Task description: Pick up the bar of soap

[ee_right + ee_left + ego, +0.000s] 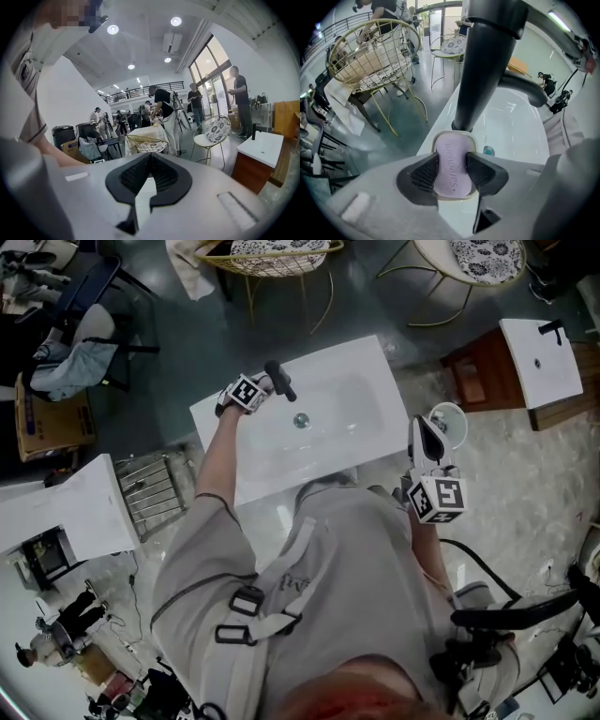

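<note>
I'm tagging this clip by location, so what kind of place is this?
Likely a showroom or studio hall, not a bathroom: a free-standing washbasin, another basin on a wooden cabinet, wire chairs.

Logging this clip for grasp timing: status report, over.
Left gripper shut on bar of soap, seated in its dish. Right gripper shut, empty, aside. Faucet close behind dish.

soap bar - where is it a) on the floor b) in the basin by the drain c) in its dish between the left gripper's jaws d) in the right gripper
c: the left gripper has its pads against both sides of the soap bar, which lies in its dish.
</note>
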Tool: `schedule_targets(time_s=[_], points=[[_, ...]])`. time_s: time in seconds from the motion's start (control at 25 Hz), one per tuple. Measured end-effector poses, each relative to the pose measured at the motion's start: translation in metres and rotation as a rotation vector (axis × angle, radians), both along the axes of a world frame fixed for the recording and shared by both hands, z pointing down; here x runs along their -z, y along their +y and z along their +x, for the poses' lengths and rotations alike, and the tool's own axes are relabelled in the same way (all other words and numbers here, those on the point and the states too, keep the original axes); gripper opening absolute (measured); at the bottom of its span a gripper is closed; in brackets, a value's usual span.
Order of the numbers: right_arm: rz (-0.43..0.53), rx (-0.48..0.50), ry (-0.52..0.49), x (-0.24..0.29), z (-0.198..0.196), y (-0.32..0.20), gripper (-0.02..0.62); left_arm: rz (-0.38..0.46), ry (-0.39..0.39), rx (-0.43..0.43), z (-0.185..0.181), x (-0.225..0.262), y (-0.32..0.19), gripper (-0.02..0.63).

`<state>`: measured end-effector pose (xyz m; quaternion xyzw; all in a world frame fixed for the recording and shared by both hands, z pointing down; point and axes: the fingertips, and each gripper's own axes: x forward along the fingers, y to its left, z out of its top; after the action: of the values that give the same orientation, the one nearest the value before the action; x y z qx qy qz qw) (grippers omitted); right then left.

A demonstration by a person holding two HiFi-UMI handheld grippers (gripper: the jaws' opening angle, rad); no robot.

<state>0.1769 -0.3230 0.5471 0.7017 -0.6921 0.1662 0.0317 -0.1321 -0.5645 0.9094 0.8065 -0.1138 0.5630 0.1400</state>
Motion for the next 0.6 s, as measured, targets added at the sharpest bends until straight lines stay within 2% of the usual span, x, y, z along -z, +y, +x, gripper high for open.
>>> schedule_targets(time_s=[0.2, 0.44, 0.6], points=[[0.010, -0.023, 0.001, 0.002, 0.005, 0.009, 0.002, -0.145, 0.162, 0.179, -0.001, 0.006, 0.003, 0.181], [0.013, -0.030, -0.001, 0.005, 0.007, 0.010, 0.002, -0.179, 0.270, 0.290, -0.012, 0.012, 0.007, 0.176], [0.010, -0.007, -0.009, 0.005, -0.001, 0.007, 0.002, -0.192, 0.372, 0.388, -0.022, 0.021, 0.011, 0.176]])
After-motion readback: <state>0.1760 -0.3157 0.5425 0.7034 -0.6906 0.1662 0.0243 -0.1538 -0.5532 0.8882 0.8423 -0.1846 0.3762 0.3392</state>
